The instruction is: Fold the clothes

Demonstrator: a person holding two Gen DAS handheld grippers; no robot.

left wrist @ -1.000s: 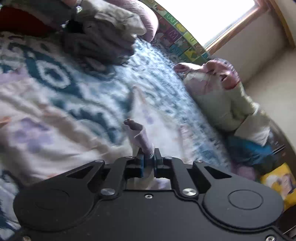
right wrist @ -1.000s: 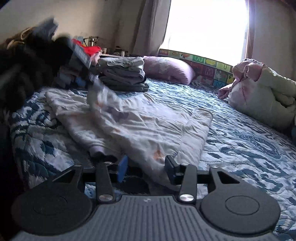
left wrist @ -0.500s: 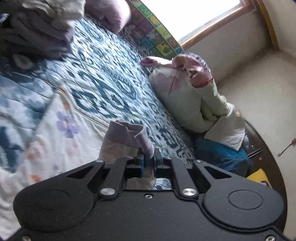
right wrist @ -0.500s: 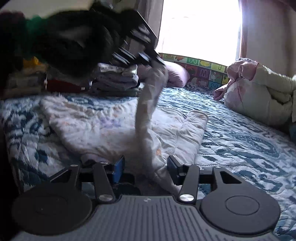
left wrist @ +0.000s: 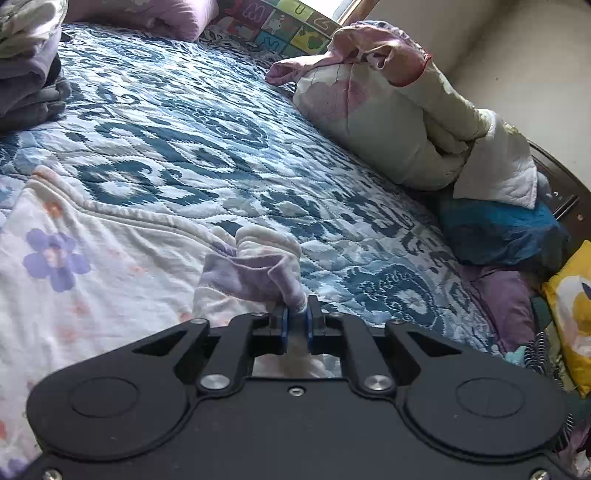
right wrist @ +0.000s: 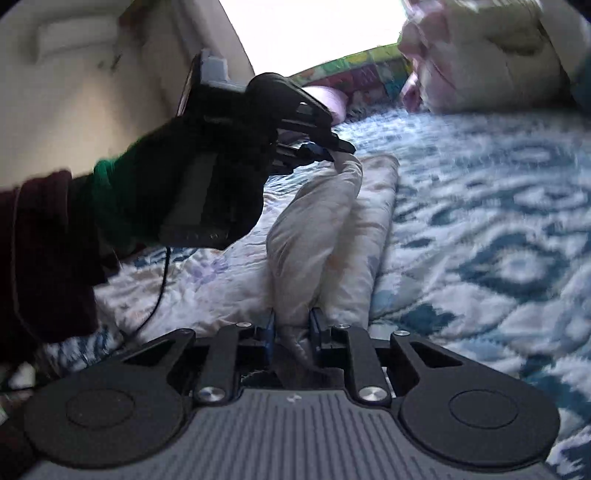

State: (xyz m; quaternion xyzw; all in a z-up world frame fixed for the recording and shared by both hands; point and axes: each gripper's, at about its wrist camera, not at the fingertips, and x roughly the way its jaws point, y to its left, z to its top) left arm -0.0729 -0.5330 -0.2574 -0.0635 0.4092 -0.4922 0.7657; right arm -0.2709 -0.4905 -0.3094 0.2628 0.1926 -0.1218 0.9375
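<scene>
A white flower-print garment [left wrist: 92, 258] lies spread on the blue patterned bedspread [left wrist: 221, 147]. My left gripper [left wrist: 295, 325] is shut on its lilac cuff [left wrist: 255, 273], which stands bunched up just above the cloth. In the right wrist view the left gripper [right wrist: 332, 151], in a black-gloved hand, holds that sleeve lifted over the garment [right wrist: 314, 229]. My right gripper [right wrist: 291, 326] is low at the near edge, its jaws closing. A thick fold of the same garment fills the gap between its blue pads.
A stack of folded clothes [left wrist: 26, 74] and a lilac pillow [left wrist: 147, 14] sit at the far left of the bed. A rolled pale quilt [left wrist: 399, 122], a blue bundle [left wrist: 498, 232] and a yellow cushion [left wrist: 572, 314] line the right side.
The left gripper has carried the cuff across the garment to the right and lower. The right gripper has rolled and its jaws have narrowed onto the fold of cloth.
</scene>
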